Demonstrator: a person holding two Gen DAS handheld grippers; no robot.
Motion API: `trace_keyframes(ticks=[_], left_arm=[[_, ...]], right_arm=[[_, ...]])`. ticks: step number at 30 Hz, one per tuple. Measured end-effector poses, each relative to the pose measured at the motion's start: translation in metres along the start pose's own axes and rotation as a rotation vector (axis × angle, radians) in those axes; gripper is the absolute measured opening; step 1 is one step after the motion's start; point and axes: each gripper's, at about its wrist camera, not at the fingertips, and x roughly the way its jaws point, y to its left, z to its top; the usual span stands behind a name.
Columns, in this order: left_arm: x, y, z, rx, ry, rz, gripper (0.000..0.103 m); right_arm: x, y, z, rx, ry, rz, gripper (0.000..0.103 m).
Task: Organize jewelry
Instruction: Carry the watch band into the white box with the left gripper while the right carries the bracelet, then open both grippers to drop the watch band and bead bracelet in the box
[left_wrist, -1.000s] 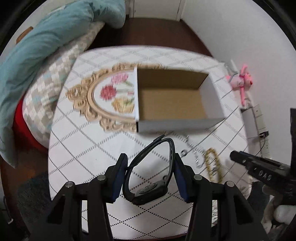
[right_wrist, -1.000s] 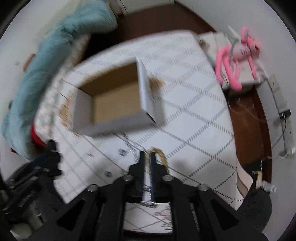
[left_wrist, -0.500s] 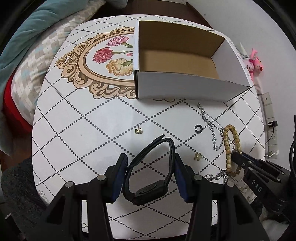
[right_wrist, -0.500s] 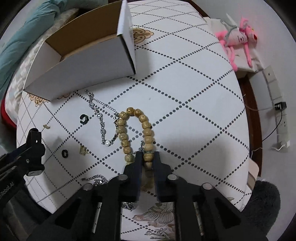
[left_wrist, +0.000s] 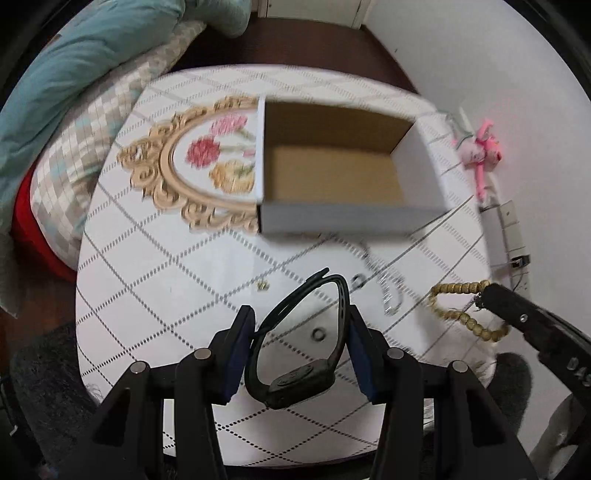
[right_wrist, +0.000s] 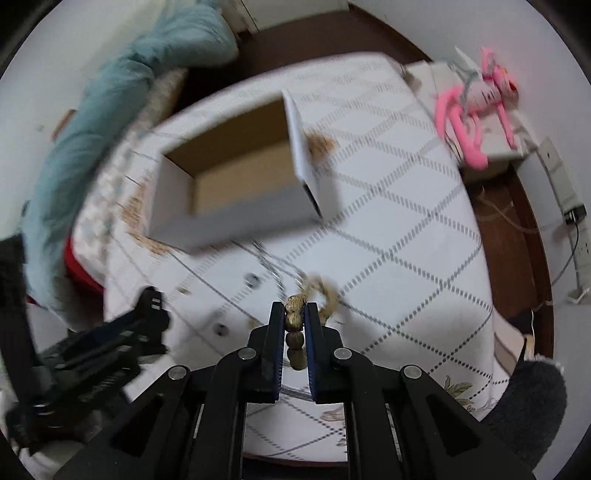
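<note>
Left wrist view shows the left gripper (left_wrist: 301, 354) clasping a black looped wristband (left_wrist: 303, 339) and the right gripper (right_wrist: 294, 325) pinching a tan wooden bead bracelet (left_wrist: 463, 310) aloft near the open white cardboard box (left_wrist: 343, 218), whose dangling beads could snag its near wall.

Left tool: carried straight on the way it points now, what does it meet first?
Probably the near white wall of the open cardboard box, straight ahead of the left tool, which holds the black watch. If the tool is high enough it would pass over that wall; the blur hides depth.
</note>
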Motion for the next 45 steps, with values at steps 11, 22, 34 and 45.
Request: trace_keyframes(ticks=[11,22,34,45], left_arm=[[-0.019,-0.01,0.083,0.004,-0.069,-0.065,0.049],[0.018,0.006,0.145,-0.049,0.005,-0.08,0.082],[0.019,0.023,0.119,-0.058,-0.103,0.112,0.101],[-0.001,0.022,0.092,-0.045,-0.184,0.183,0.103]], right_arm=[[-0.039,0.044,0.094,-0.073,-0.121,0.109,0.011],[0.042,0.033,0.153,0.002,0.032,0.153,0.012],[0.055,0.024,0.133,-0.115,-0.005,-0.19,0.084],[0.043,0.03,0.108,-0.173,-0.081,-0.305,0.102]])
